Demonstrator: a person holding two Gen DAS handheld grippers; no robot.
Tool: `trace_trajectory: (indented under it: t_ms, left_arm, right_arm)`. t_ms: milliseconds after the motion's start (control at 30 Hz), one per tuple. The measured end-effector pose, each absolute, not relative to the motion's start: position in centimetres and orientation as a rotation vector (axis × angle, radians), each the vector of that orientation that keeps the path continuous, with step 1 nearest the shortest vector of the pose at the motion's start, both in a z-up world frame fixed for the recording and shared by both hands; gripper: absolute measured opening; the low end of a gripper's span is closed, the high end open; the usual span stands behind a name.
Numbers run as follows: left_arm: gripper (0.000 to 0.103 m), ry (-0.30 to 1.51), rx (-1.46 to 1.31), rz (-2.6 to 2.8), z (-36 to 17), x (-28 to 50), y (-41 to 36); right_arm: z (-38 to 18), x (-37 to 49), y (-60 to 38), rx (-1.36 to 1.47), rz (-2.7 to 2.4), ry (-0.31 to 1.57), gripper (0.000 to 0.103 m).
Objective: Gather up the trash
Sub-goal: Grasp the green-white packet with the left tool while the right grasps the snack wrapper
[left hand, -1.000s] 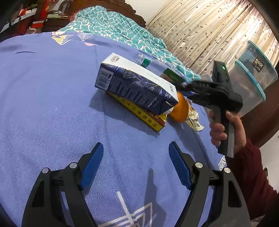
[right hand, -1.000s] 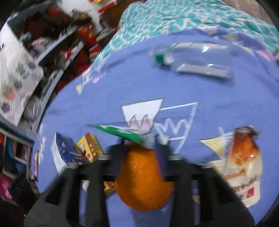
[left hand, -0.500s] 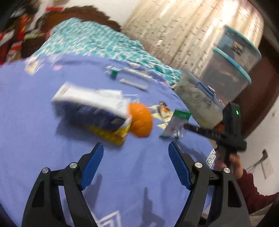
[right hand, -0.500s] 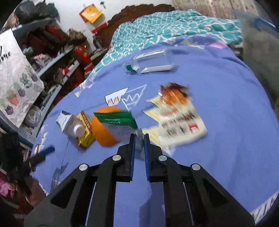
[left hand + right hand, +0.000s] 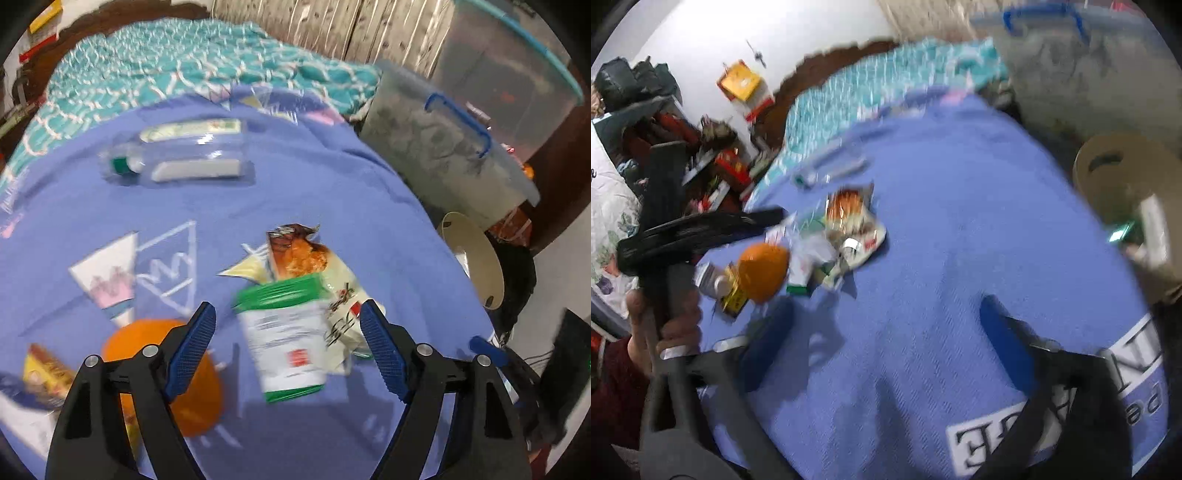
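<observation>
On the blue blanket (image 5: pixel 332 192) lie a green-and-white wrapper (image 5: pixel 286 339), an orange-and-white snack bag (image 5: pixel 303 254), a clear plastic bottle (image 5: pixel 184 158), an orange (image 5: pixel 162 373) and a yellow box (image 5: pixel 44 373). My left gripper (image 5: pixel 286 350) is open, its jaws either side of the green-and-white wrapper, just above it. My right gripper (image 5: pixel 886 339) is open and empty over bare blanket, well short of the trash pile (image 5: pixel 846 240). The left gripper also shows in the right wrist view (image 5: pixel 701 229), blurred.
A tan paper bag (image 5: pixel 476 266) stands open off the bed's right edge; it also shows in the right wrist view (image 5: pixel 1123 192). Clear storage bins (image 5: pixel 461 147) stand behind it. A teal quilt (image 5: pixel 184 70) lies at the back. Cluttered shelves (image 5: pixel 665 147) stand to the left.
My right gripper has opened, let go of the green-and-white wrapper and pulled back toward the bed edge. My left gripper has swung right over the wrapper, now lying by the snack bag.
</observation>
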State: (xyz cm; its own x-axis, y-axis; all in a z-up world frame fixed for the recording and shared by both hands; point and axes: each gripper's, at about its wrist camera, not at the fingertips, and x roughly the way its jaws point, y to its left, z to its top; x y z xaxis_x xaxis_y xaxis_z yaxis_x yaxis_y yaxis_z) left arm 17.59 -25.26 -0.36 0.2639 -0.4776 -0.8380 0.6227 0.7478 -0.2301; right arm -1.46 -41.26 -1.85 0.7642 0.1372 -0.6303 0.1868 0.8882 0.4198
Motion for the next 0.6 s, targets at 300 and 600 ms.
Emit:
trace_trajectory:
  t_ms: [300, 600]
  left_arm:
    - [0.079, 1.067, 0.233, -0.691, -2.1, 15.4, -26.3]
    - [0.077, 1.104, 0.266, -0.634, -4.3, 15.3, -26.2]
  right_arm:
    - [-2.1, 6.6, -44.1, 0.421, 0.088, 0.828, 0.064]
    - [-5.0, 13.7, -41.8, 0.428, 0.224, 0.96, 0.017]
